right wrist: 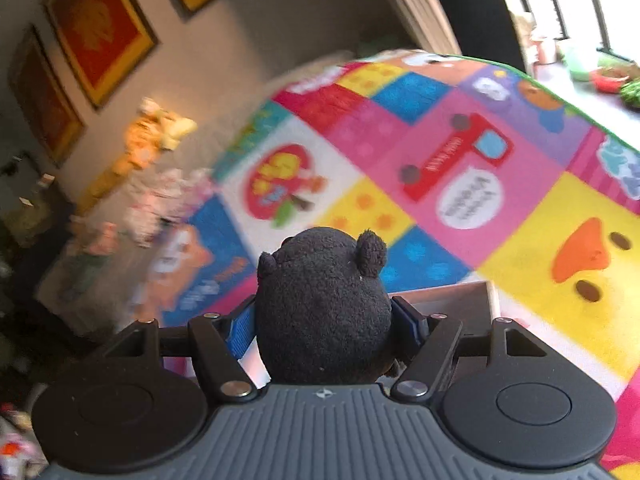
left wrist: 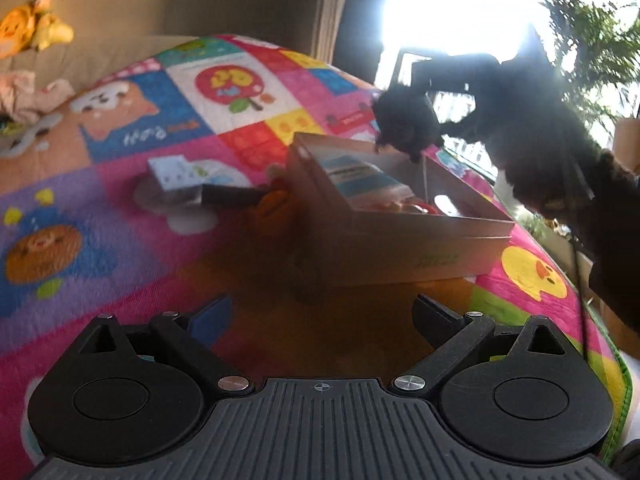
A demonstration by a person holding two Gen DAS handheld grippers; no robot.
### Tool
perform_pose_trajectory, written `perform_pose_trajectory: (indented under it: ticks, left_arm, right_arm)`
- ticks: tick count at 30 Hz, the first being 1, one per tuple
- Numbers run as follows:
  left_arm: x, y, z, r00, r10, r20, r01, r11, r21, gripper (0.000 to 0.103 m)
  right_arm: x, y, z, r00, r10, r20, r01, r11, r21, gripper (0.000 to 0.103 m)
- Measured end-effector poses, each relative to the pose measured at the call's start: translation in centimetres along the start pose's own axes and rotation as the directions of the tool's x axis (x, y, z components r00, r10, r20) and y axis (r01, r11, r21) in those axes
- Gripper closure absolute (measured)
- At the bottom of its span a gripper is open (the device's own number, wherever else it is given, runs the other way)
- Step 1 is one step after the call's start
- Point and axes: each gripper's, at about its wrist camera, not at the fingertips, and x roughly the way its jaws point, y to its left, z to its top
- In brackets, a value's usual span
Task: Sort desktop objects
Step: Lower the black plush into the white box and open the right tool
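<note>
A black plush bear sits between the blue-padded fingers of my right gripper, which is shut on it. In the left wrist view the same bear hangs over the far edge of an open cardboard box that holds a blue-striped booklet and other items. My left gripper is open and empty, low over the mat in front of the box. A white and blue card box, a dark flat item and an orange toy lie left of the box.
A colourful cartoon play mat covers the surface; it also shows in the right wrist view. Plush toys and clothes lie on a sofa at the far left. A bright window and a plant are behind the box.
</note>
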Motion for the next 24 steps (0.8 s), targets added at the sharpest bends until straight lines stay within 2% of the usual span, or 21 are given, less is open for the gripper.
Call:
perform_pose_trajectory:
  ticks: [2,4,6,10,12,14,16,17,19,22,24]
  left_arm:
    - [0.2,0.4,-0.3,1.0,-0.01,-0.001,0.01,1.0,-0.025,0.003]
    - [0.4,0.7,-0.4,1.0,-0.017,-0.007,0.017,0.999,-0.047,0.003]
    - [0.3,1.0,-0.4,1.0,-0.031,0.005,0.031,0.997,-0.065,0.003]
    - [0.3,1.4,-0.4,0.999,-0.043,-0.001,0.043,0.995,-0.086,0.002]
    - [0.3,1.2,-0.5,0.999,-0.04,-0.002,0.039,0.996,-0.08,0.002]
    - [0.2,0.9,-0.5,0.999,-0.037,-0.003,0.037,0.997,-0.064,0.002]
    - [0.2,0.7,-0.6,0.999,-0.04,-0.005,0.039,0.998,-0.051,0.002]
    - [0.2,0.6,-0.6,0.999,-0.039,-0.005,0.039,0.998,-0.049,0.002]
    - [0.3,0.8,-0.6,0.999,-0.042,-0.004,0.041,0.998,-0.055,0.002]
    - [0.5,1.2,-0.6,0.999,-0.046,-0.011,0.045,0.996,-0.078,0.001]
    - [0.6,1.3,-0.6,0.999,-0.044,-0.016,0.043,0.995,-0.085,0.001]
  right_arm:
    - [1.1,-0.2,-0.3,0.994,-0.105,-0.007,0.105,0.993,-0.057,0.034]
    - [2.1,-0.3,-0.6,0.974,-0.224,-0.023,0.219,0.967,-0.133,0.034]
    - [2.7,-0.3,-1.1,0.956,-0.292,-0.026,0.282,0.939,-0.198,0.034]
    - [3.4,1.0,-1.9,0.949,-0.313,-0.035,0.29,0.912,-0.289,0.034]
    - [4.6,1.3,-2.1,0.958,-0.252,-0.134,0.212,0.943,-0.256,0.034]
    - [5.7,1.9,-2.2,0.954,-0.225,-0.196,0.173,0.952,-0.251,0.032]
    - [6.7,2.3,-2.2,0.937,-0.245,-0.248,0.184,0.952,-0.245,0.03]
    - [6.9,2.2,-2.0,0.931,-0.261,-0.254,0.199,0.949,-0.245,0.025]
    - [6.1,2.3,-1.8,0.931,-0.296,-0.215,0.238,0.936,-0.259,0.019]
    - [3.4,1.8,-1.3,0.957,-0.254,-0.143,0.215,0.946,-0.243,0.018]
    - [1.5,1.9,-1.0,0.968,-0.244,-0.062,0.222,0.944,-0.242,0.018]
